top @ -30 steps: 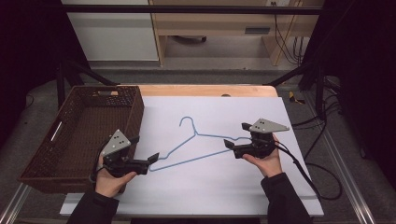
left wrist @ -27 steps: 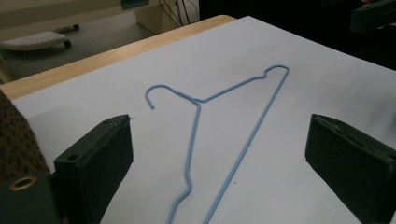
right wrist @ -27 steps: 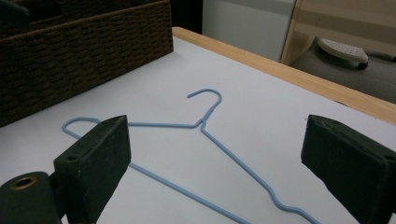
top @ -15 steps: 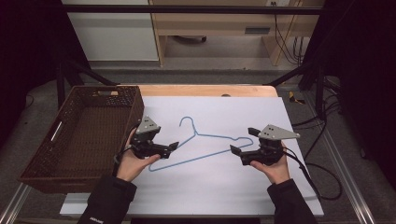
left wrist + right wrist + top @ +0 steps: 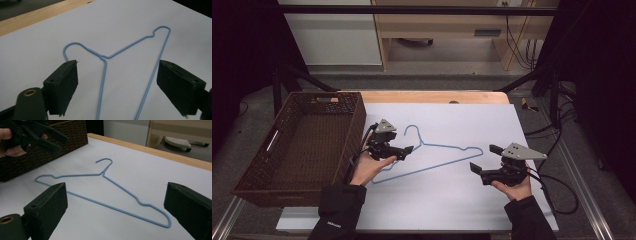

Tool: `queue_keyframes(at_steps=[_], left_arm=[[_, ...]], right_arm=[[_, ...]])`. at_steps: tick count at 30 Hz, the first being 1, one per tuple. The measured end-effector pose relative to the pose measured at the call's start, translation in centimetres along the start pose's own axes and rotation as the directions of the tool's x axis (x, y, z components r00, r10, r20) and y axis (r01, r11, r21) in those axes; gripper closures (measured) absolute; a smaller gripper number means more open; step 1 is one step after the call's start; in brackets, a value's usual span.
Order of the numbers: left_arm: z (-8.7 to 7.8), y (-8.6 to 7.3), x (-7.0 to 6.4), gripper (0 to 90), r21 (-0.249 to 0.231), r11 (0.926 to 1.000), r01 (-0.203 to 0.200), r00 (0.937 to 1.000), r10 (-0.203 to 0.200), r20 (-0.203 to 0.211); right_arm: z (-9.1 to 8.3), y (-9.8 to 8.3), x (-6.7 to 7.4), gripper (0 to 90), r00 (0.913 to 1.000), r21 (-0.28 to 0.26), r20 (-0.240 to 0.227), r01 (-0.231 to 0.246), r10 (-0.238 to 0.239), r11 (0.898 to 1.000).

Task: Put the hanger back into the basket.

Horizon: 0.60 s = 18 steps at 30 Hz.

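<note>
Where writing shows, sleeve label [image 5: 333, 224] unreadable.

Blue wire hanger [image 5: 432, 159] lies flat on white sheet [image 5: 452, 200]

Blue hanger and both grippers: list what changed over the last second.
The left gripper moved from beside the basket to the blue hanger's neck, its jaws closing somewhat, not gripping. The right gripper drew back off the hanger's end, open. Hanger and basket stayed put.
</note>
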State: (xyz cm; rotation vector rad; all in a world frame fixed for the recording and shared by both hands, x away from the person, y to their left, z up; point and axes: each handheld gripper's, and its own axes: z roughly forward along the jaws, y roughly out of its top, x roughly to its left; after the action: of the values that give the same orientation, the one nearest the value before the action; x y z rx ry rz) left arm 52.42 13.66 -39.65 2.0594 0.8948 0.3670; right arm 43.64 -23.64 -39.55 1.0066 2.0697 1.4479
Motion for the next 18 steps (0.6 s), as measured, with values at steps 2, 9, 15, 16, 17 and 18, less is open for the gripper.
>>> queue_keyframes(at_steps=[2,9,15,16,17,18], left_arm=[[0.6,0.2,0.1,18.6,0.017,0.9999,-0.004,1.0000,0.004,0.000],[2.8,0.6,0.3,21.3,0.056,0.9983,0.014,0.9999,-0.014,-0.002],[4.8,0.1,0.1,23.7,0.084,0.9962,0.021,0.9998,-0.022,0.002],[5.5,-0.2,0.3,25.1,0.110,0.9940,0.003,1.0000,-0.004,0.006],[5.5,-0.2,0.3,26.4,0.110,0.9940,0.003,1.0000,-0.004,0.006],[5.8,-0.4,0.5,28.6,0.127,0.9919,-0.005,1.0000,0.004,0.004]], right_arm=[[-0.1,-0.1,-0.1,5.6,1.0000,-0.005,0.004,-0.005,0.005,1.000],[0.0,-0.2,-0.1,5.6,1.0000,0.004,0.003,-0.002,0.002,1.000],[0.1,-0.2,-0.1,5.6,1.0000,0.008,0.002,-0.003,0.003,1.000],[0.0,-0.3,-0.1,5.7,1.0000,0.004,0.002,-0.004,0.004,1.000],[0.0,-0.3,-0.1,5.7,1.0000,0.004,0.002,-0.004,0.004,1.000],[0.1,-0.3,-0.1,5.7,1.0000,0.008,-0.001,-0.004,0.004,1.000]])
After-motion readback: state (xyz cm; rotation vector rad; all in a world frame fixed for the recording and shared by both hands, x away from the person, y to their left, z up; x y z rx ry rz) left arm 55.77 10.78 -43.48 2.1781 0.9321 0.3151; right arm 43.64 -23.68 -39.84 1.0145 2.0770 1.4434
